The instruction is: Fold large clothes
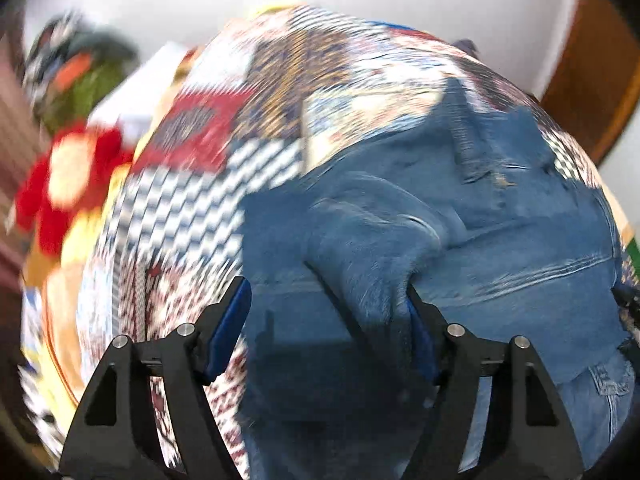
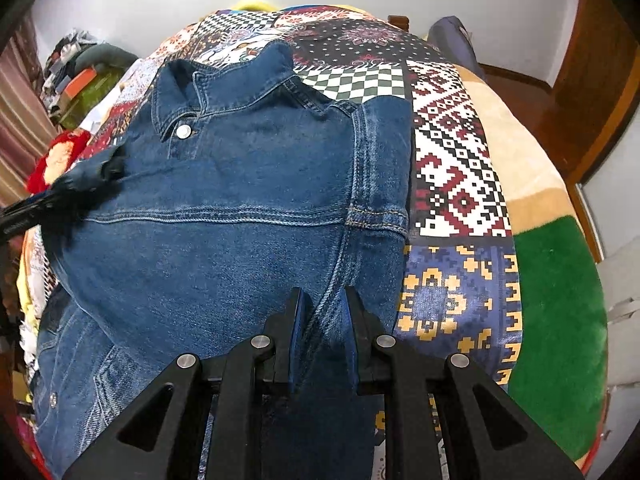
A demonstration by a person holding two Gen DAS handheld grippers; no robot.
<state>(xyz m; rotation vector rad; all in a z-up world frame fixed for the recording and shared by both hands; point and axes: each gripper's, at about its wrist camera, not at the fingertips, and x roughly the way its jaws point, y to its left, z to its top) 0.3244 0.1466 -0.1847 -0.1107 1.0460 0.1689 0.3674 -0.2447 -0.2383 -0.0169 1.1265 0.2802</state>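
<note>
A blue denim jacket [image 2: 240,200] lies back-up on a patchwork bedspread [image 2: 460,160], its collar at the far end. My right gripper [image 2: 324,312] is shut on a fold of the jacket along its right side seam. My left gripper [image 1: 328,308] is open, its fingers wide apart over the denim [image 1: 500,240]; a raised fold of the fabric rests against the right finger [image 1: 420,320]. The left wrist view is motion-blurred. The left gripper also shows at the jacket's left edge in the right wrist view [image 2: 80,184], blurred.
The bed fills both views. A red and yellow soft toy [image 1: 68,184] and a pile of clothes and boxes [image 2: 84,76] lie at the far left. A green and beige blanket [image 2: 560,320] covers the bed's right side. A wooden door frame [image 2: 592,80] stands at right.
</note>
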